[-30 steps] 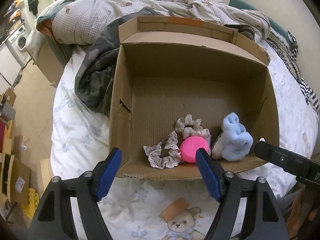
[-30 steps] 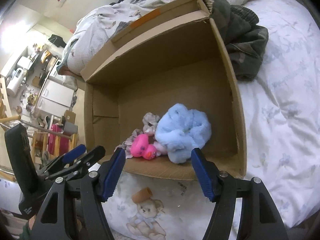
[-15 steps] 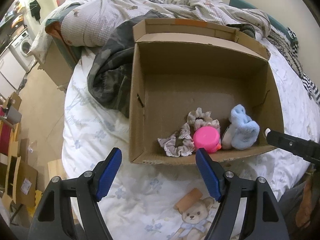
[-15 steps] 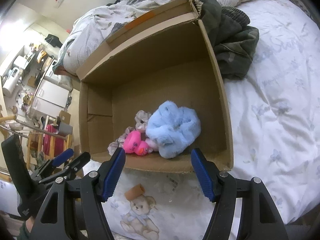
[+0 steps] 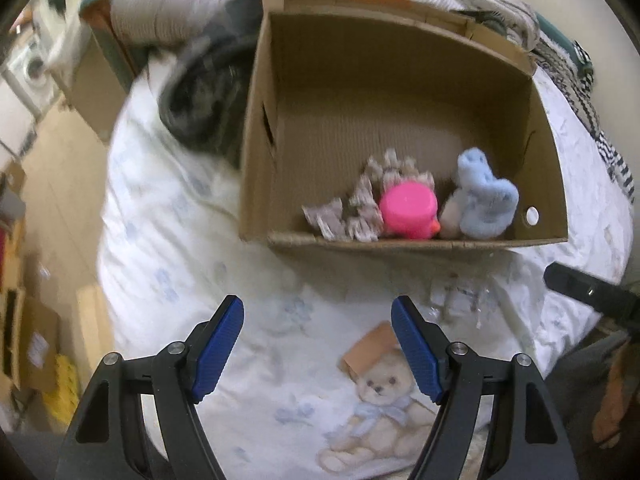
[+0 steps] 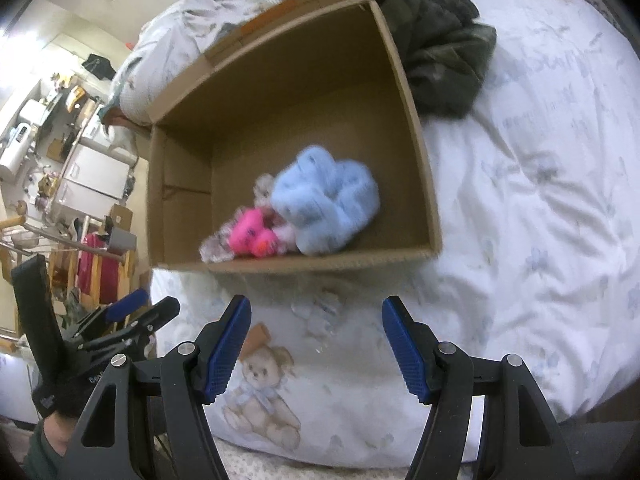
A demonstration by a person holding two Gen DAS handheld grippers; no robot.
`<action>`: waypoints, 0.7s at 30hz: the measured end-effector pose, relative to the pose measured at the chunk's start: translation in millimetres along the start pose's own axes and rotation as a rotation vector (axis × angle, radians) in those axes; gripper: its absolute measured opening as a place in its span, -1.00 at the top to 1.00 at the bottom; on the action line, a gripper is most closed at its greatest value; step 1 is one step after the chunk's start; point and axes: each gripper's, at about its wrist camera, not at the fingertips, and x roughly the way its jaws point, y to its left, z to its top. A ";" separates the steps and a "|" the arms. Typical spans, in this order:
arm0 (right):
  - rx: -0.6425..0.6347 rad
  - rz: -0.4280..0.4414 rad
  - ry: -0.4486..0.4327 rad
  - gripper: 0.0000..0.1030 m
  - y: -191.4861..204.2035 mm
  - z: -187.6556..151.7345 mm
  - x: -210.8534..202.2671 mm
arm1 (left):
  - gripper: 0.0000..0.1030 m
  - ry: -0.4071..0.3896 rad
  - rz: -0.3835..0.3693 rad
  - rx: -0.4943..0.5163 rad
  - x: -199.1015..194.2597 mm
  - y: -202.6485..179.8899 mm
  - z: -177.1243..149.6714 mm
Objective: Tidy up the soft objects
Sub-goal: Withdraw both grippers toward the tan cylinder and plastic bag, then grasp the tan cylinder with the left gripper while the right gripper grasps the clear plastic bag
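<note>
Sitting on the bed, the cardboard box fills the upper middle of both views and already holds the soft things in sight: a fluffy blue plush, a pink toy and some frilly scrunchies, all bunched against the box's near wall, touching one another. Judging from that, the gathering looks largely done; no loose soft object shows on the sheet between the box and the grippers, only the bear print on the fabric. Whether more items wait out of frame cannot be told.

Both grippers are empty. The left gripper, at the bottom of its own view, stands with its jaws spread wide over the sheet; the right gripper is likewise wide apart and holds nothing, hovering short of the box's front rim.

For room: the back of the box floor is bare, so there is space to drop more in. A dark garment lies against the far corner of the box, and the bed edge falls away at the left of the left view, so the front approach over the sheet seems the freest path.
</note>
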 end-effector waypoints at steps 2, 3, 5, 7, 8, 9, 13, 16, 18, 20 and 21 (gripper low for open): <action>0.020 -0.020 0.021 -0.40 -5.4 -2.9 4.3 | -0.44 0.026 -0.005 -0.018 8.1 0.1 -0.7; 0.038 -0.025 0.034 -0.40 -9.1 -3.8 6.6 | -0.44 0.032 0.002 -0.016 11.6 -1.0 -0.9; 0.073 -0.034 0.060 -0.40 -15.8 -5.4 12.3 | -0.44 0.033 0.022 -0.003 15.4 -3.2 -1.0; 0.098 -0.048 0.083 -0.40 -21.4 -6.4 17.4 | -0.44 0.039 0.036 0.006 19.1 -4.3 -1.2; 0.104 -0.053 0.092 -0.40 -23.6 -7.1 19.2 | -0.44 0.047 0.031 0.003 21.3 -4.1 -1.8; 0.112 -0.056 0.100 -0.40 -24.9 -6.9 21.4 | -0.44 0.055 0.025 -0.001 23.2 -4.0 -2.3; 0.130 -0.056 0.117 -0.40 -28.4 -4.4 27.2 | -0.44 0.128 0.019 0.035 40.5 -13.3 -7.8; 0.125 -0.062 0.129 -0.40 -27.3 -2.3 31.5 | -0.44 0.160 0.018 0.111 53.3 -30.9 -14.2; 0.125 -0.062 0.137 -0.40 -27.0 -1.7 34.5 | -0.44 0.196 0.018 0.169 64.2 -43.2 -19.1; 0.125 -0.062 0.144 -0.40 -26.3 -1.4 37.2 | -0.43 0.217 0.033 0.203 71.5 -51.1 -23.6; 0.124 -0.063 0.148 -0.40 -26.1 -1.4 37.8 | -0.34 0.232 0.035 0.223 76.4 -55.3 -26.1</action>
